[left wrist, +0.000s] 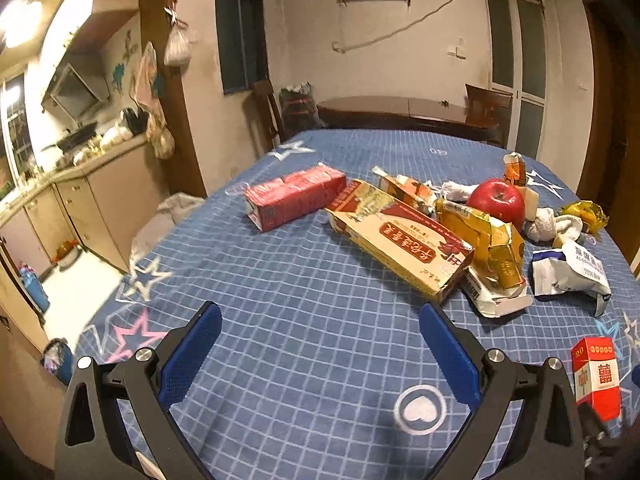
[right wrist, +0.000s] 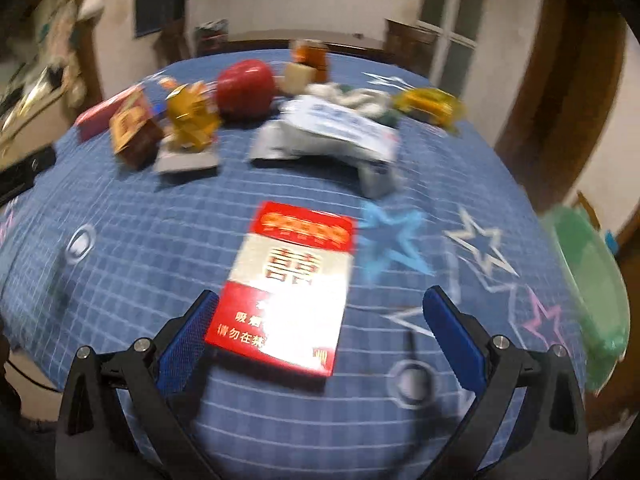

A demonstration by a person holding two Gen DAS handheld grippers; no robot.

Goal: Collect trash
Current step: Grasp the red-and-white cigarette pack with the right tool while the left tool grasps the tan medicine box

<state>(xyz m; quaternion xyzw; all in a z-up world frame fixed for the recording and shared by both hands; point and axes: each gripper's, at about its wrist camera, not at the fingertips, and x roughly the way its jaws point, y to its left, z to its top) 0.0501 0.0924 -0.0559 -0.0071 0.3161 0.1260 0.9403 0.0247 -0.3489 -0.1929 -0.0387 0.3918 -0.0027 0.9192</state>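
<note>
Item 1. Left gripper [left wrist: 320, 316]: lower centre of the left wrist view, blue-padded fingers [left wrist: 192, 354] spread wide with nothing between them, above bare tablecloth [left wrist: 280, 280].

Item 2. Right gripper [right wrist: 320, 304]: lower centre of the right wrist view, fingers likewise spread apart and gripping nothing. The red-and-white cigarette pack [right wrist: 292, 284] lies flat between them, its near left corner just beside the left pad; whether they touch cannot be told through the motion blur. The same pack appears at the lower right edge of the left wrist view [left wrist: 598, 376].

Item 3. Trash cluster, centre to right of the left wrist view:
- red carton [left wrist: 294, 196], on its side, leftmost
- long beige-and-red box [left wrist: 400, 240], end flap open
- crumpled gold wrapper [left wrist: 486, 236], just right of the box
- white-and-blue packet [left wrist: 570, 272], crumpled
- white tissue wads [left wrist: 552, 226]
- yellow foil wrapper [left wrist: 584, 212], far right

Item 4. Red apple [left wrist: 496, 200]: behind the gold wrapper, upright.

Item 5. Green bin [right wrist: 592, 280]: right edge of the right wrist view, beside the table, blurred.
</note>
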